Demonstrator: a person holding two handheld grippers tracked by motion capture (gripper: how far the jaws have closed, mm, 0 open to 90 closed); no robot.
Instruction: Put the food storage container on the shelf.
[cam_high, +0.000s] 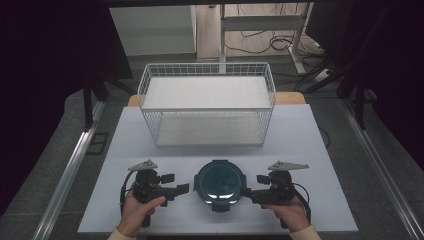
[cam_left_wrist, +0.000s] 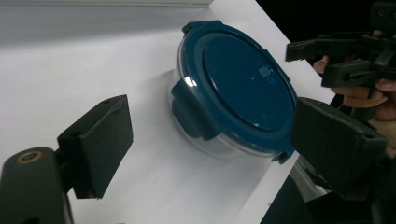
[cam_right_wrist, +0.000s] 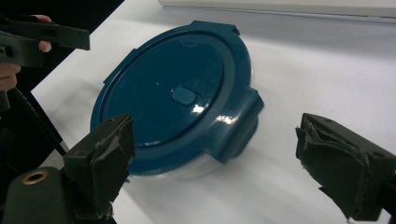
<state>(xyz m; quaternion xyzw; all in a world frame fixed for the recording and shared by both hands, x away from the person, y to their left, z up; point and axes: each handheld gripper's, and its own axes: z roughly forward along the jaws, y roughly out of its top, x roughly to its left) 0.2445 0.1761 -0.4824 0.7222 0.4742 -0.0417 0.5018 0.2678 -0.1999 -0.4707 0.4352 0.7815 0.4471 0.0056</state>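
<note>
A round clear container (cam_high: 219, 184) with a dark blue clip-on lid (cam_left_wrist: 243, 86) sits on the white worktop (cam_high: 300, 145), near its front edge. The left tongs (cam_high: 181, 190) and the right tongs (cam_high: 246, 192) flank it, one at each side, both spread wide and holding nothing. Behind stands a white wire basket (cam_high: 206, 102), well apart from the container.

White wire basket (cam_high: 206, 102) at far side of white table (cam_high: 300, 150), upright, with a white floor panel inside. Round clear container with dark blue clip lid (cam_high: 219, 184) near front edge, lid on. Cables (cam_high: 280, 42) on floor beyond.
</note>
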